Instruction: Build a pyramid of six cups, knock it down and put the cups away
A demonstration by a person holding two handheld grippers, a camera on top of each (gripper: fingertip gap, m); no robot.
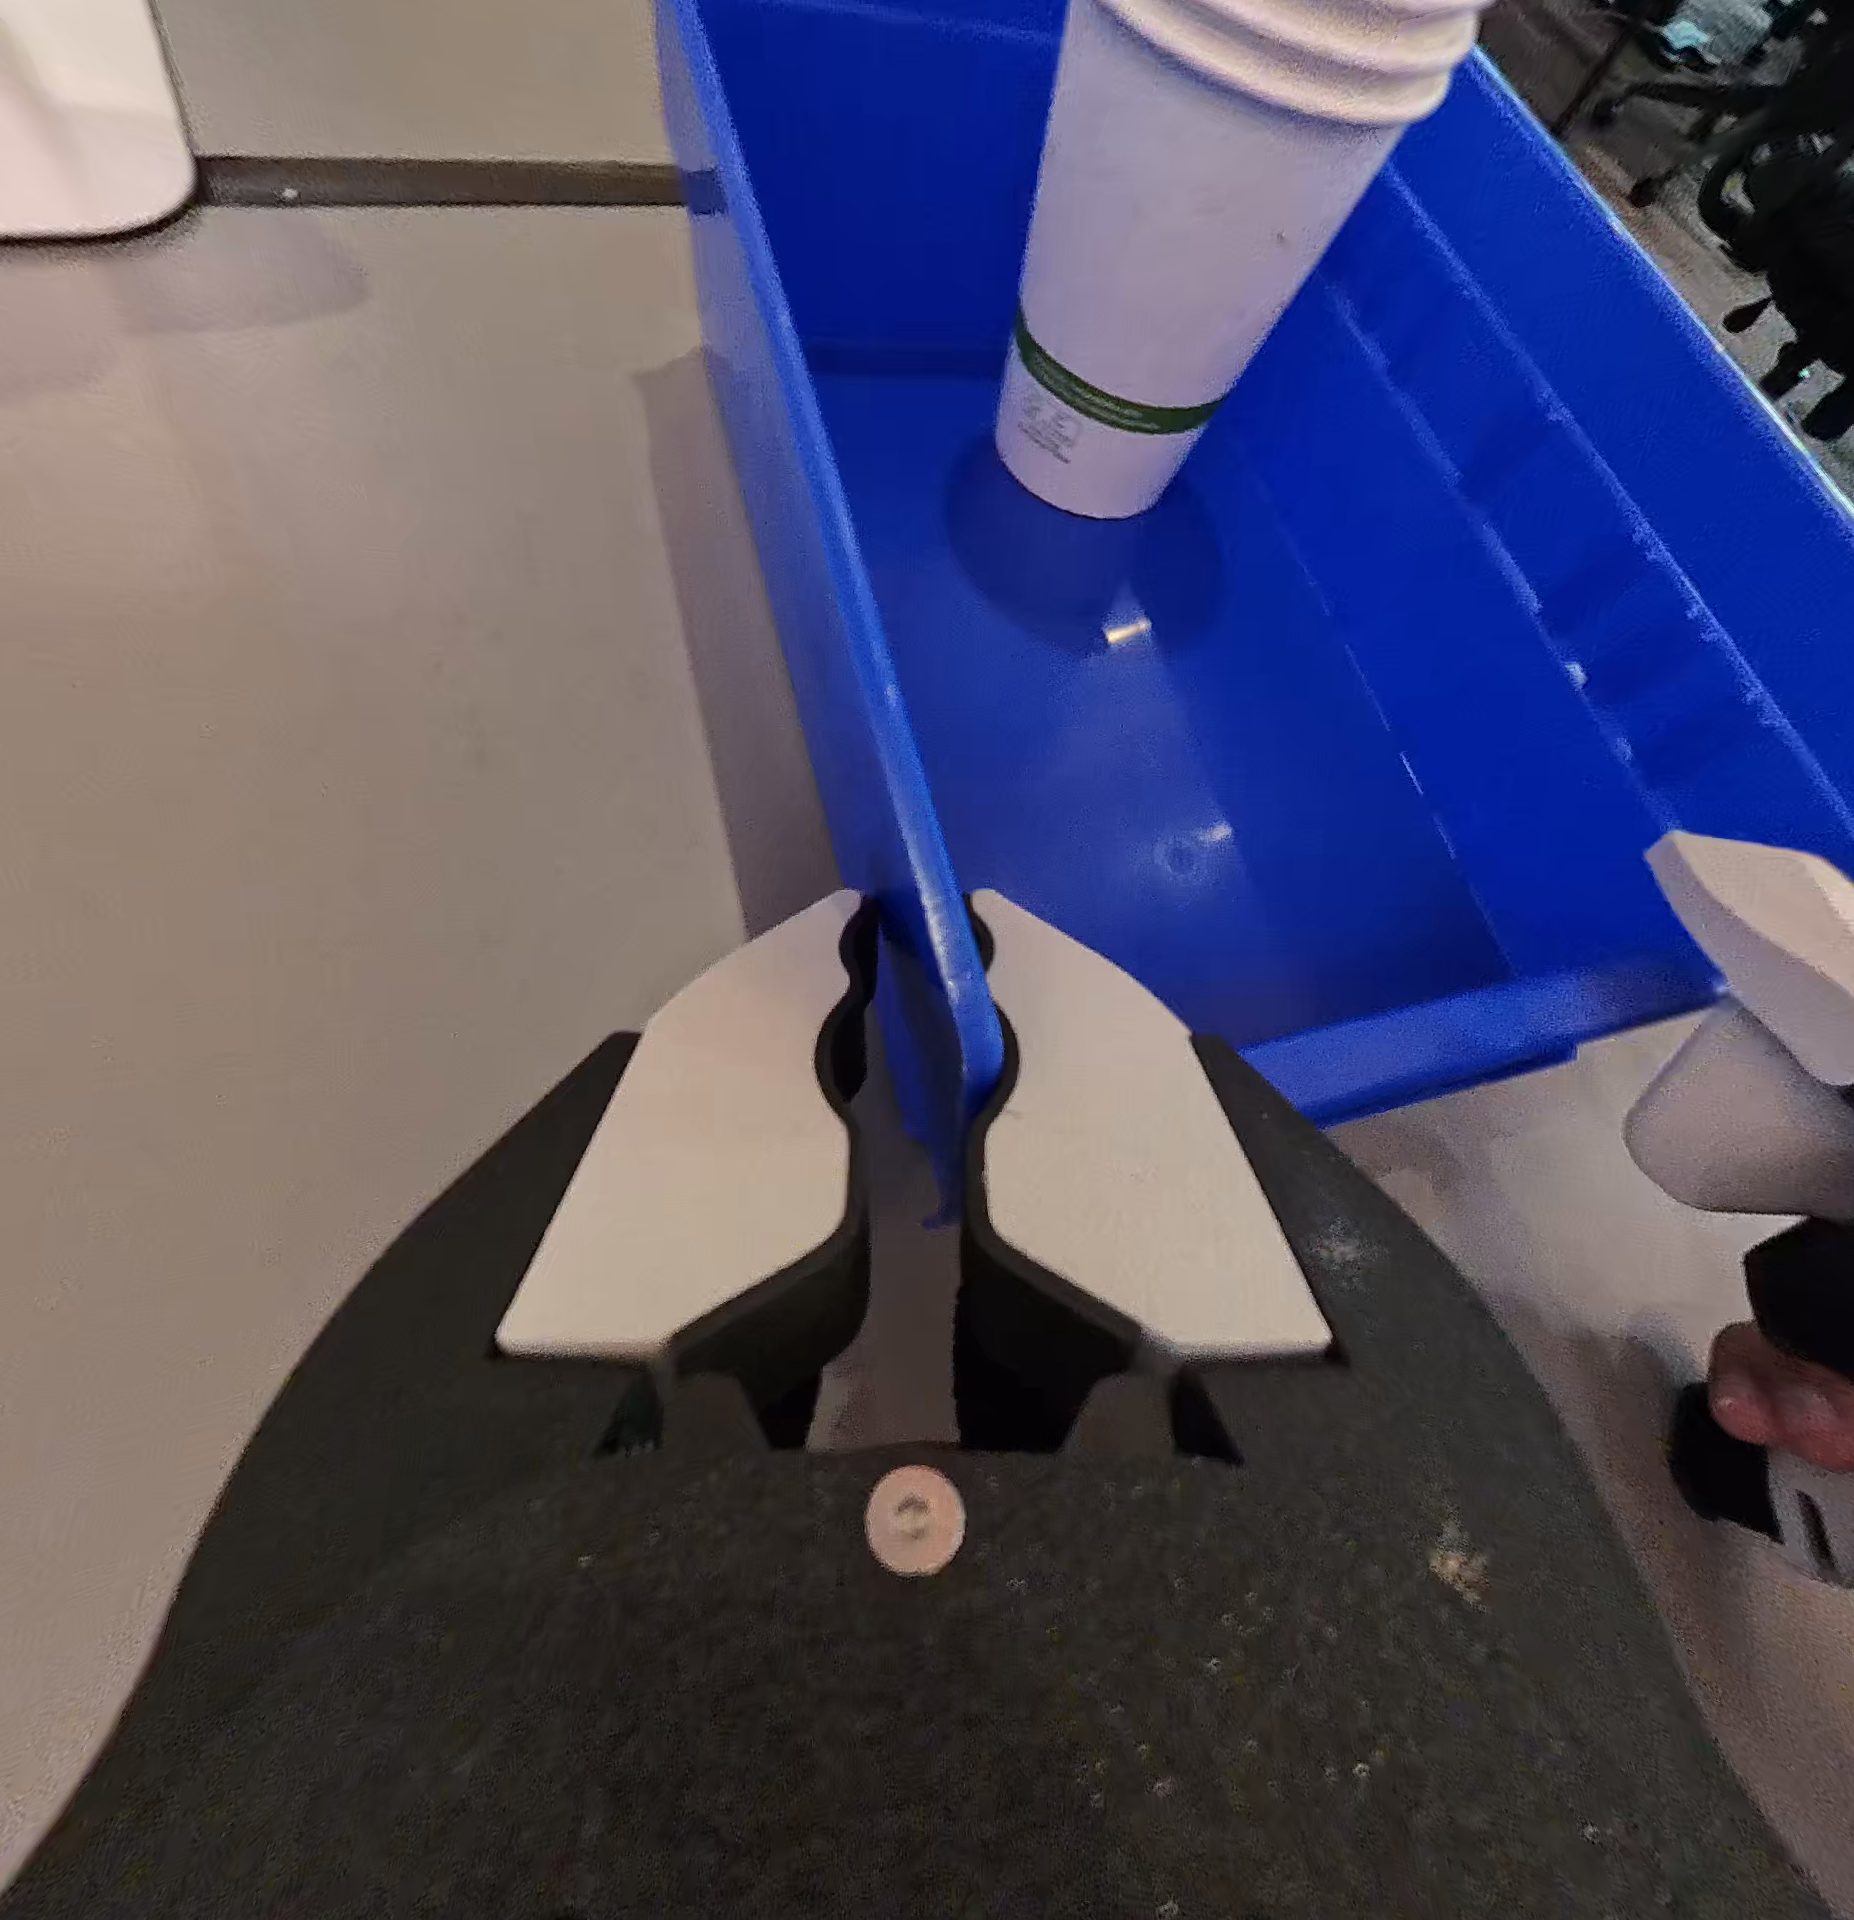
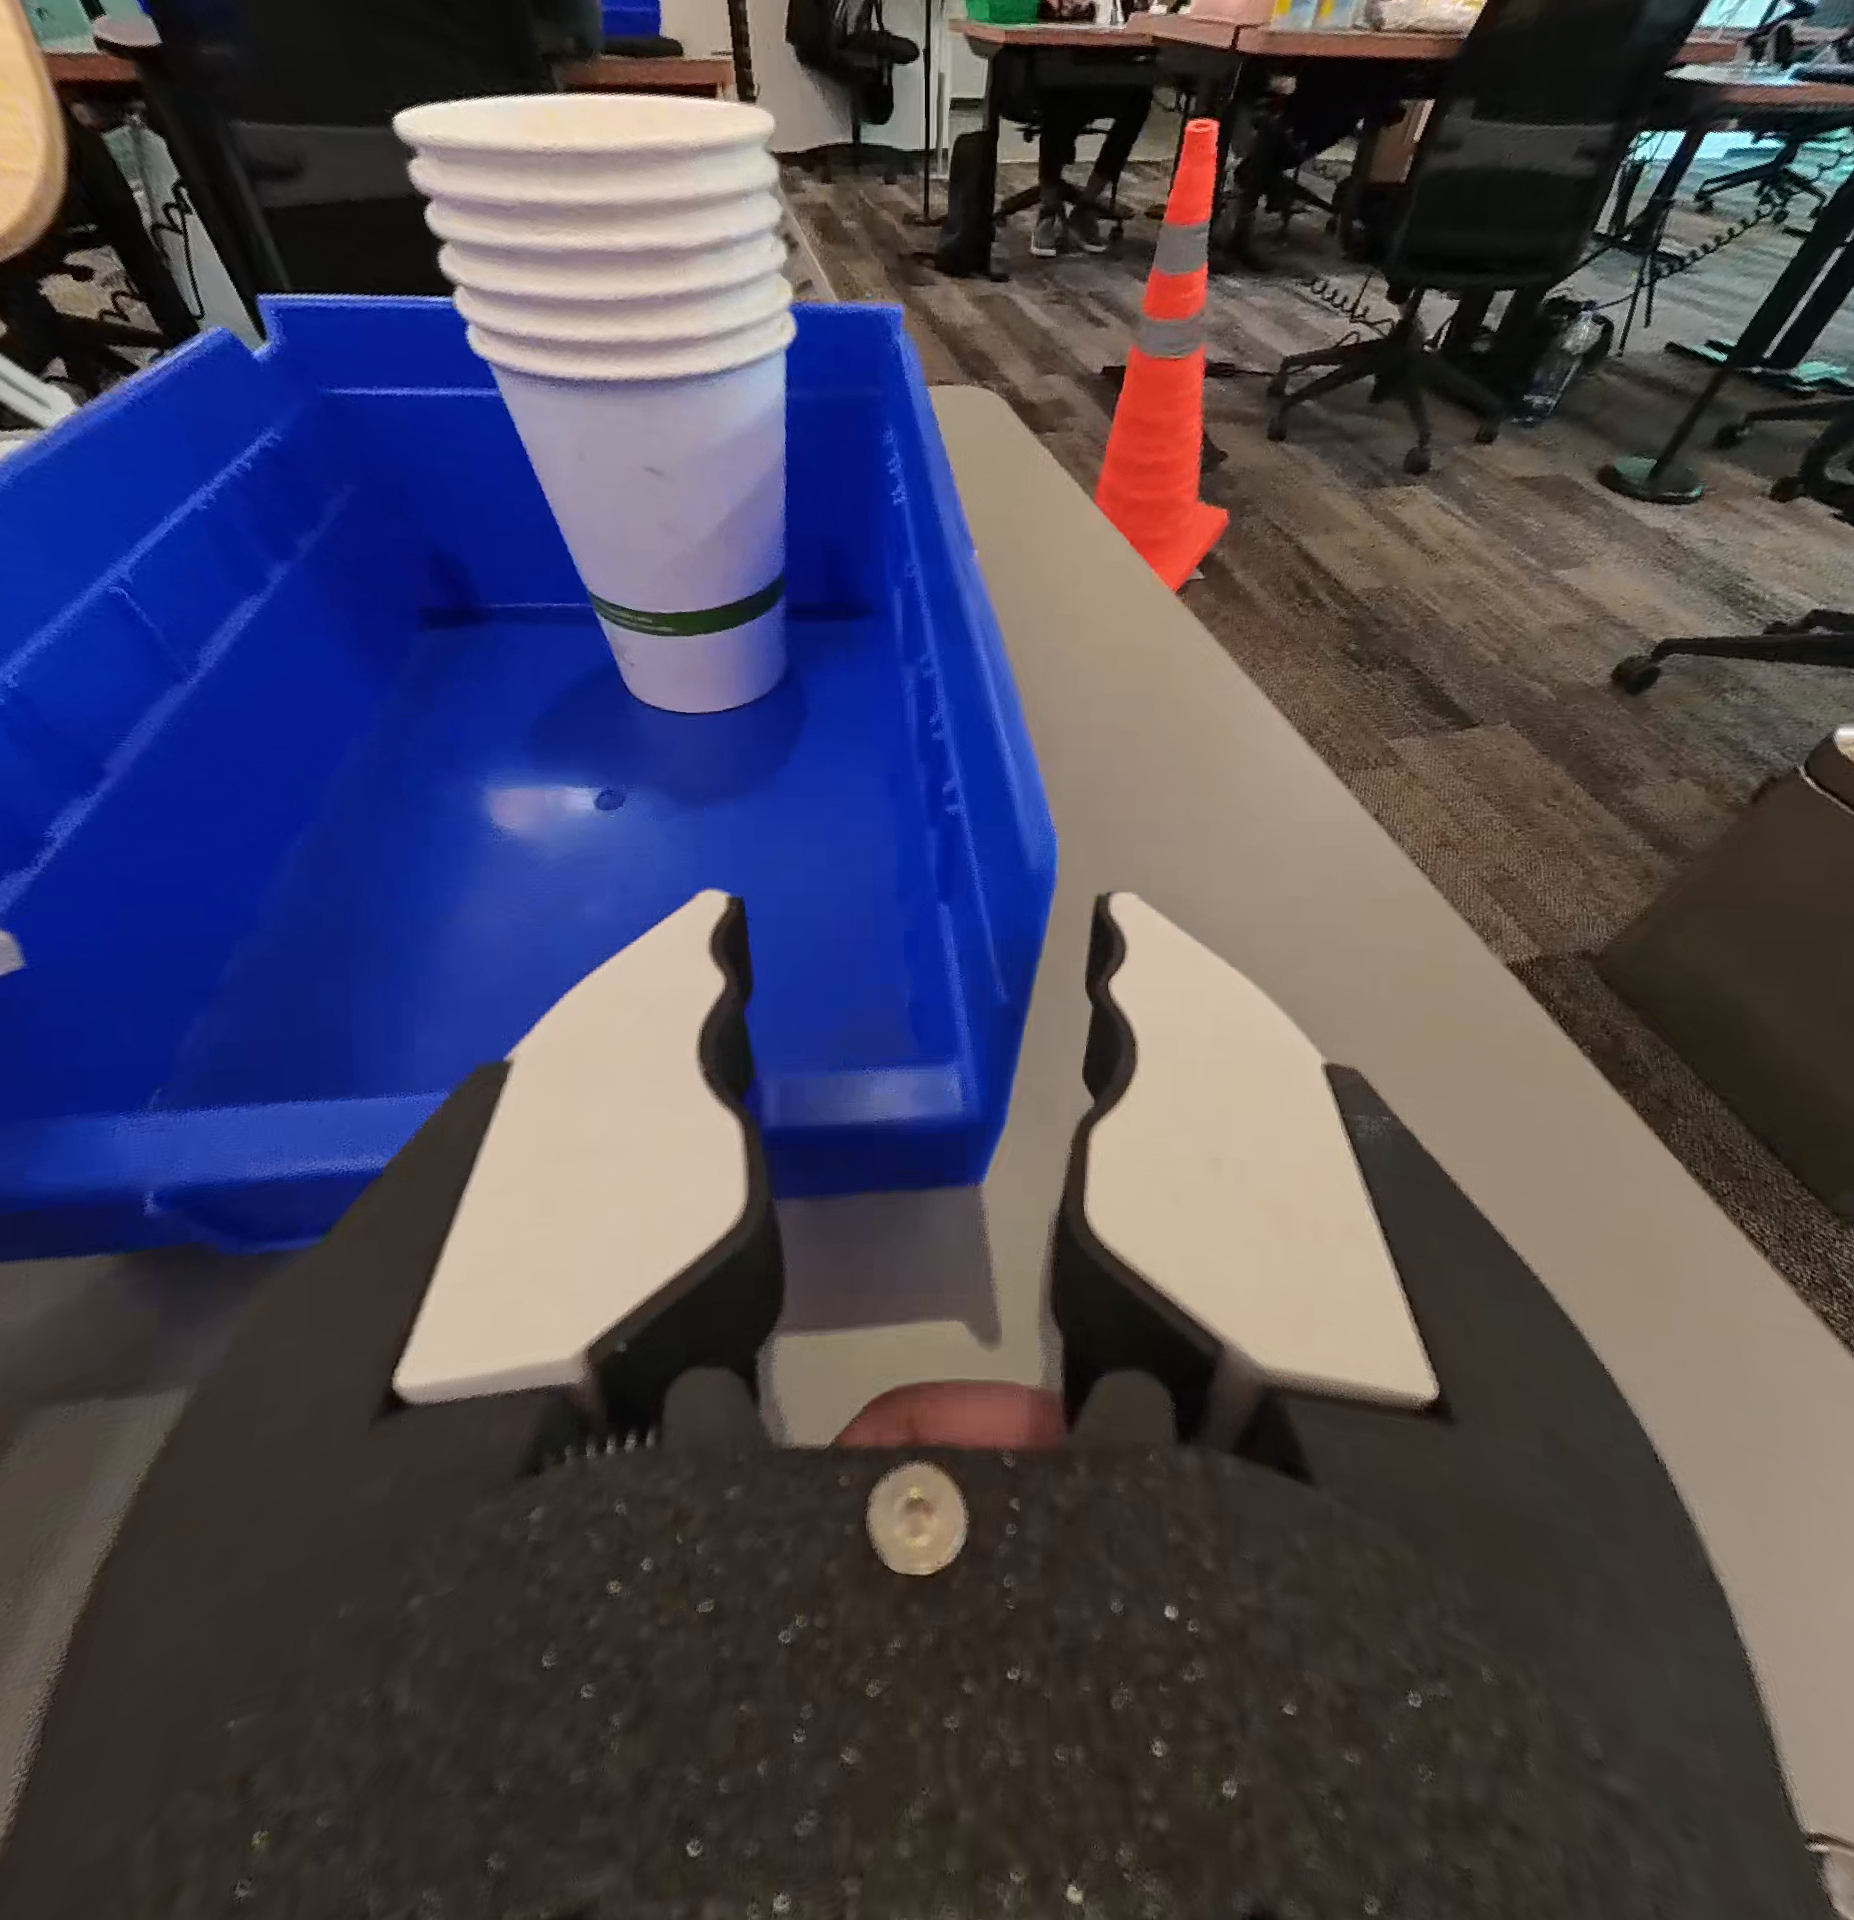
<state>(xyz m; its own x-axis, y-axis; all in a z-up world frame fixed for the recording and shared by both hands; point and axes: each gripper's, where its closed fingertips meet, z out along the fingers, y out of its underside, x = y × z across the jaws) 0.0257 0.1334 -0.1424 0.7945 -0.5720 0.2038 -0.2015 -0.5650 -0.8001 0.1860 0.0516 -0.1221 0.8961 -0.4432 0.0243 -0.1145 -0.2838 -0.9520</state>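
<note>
While left gripper (image 1: 918, 987) clamps the blue bin (image 1: 1370, 675) wall, right gripper (image 2: 918, 997) gapes wide, empty. Cup stack (image 2: 642, 416) stands upright inside bin.

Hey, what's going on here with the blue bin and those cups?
A person is working two handheld grippers at a grey table. The left gripper is shut on the near corner of the blue bin's side wall. The right gripper hangs open and empty by the bin's other near corner. A nested stack of white paper cups stands upright inside the bin, at its far end.

six white cups (image 2: 632, 416) nested upright in blue bin (image 2: 279, 935).
</note>
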